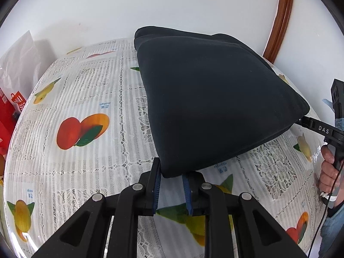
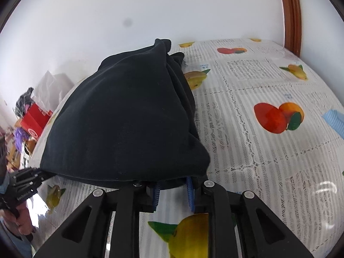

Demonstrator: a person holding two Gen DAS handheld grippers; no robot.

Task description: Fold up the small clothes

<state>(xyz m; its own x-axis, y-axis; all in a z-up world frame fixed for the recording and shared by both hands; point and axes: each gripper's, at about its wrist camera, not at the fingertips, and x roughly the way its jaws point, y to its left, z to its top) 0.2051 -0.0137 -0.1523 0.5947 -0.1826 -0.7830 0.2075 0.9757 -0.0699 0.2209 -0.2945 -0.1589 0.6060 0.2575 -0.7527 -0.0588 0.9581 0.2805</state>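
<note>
Table under a glossy white lace-print plastic cloth with printed mangoes and yellow fruit; it fills both wrist views and runs back to a plain white wall.

Dark navy, soft knit garment, folded into a thick slab. It is raised off the cloth along its near edge, and the far part slopes down toward the wall side of the table. The right wrist view shows bunched folds along its right edge.

Left gripper, black with blue ribbed pads: fingers narrow, pinched on the near left corner of the garment, fabric between the pads.

Right gripper, same build: fingers narrow, clamped on the near right corner; the hem drapes over the fingertips. From the left wrist view its black body enters at the right edge and meets the garment corner.

Brown wooden door frame, curved by the lens, at upper right.

Red cardboard box and crumpled clear plastic beyond the table's left end.

Pale blue ribbed item on the cloth at the right edge, kind unclear.
</note>
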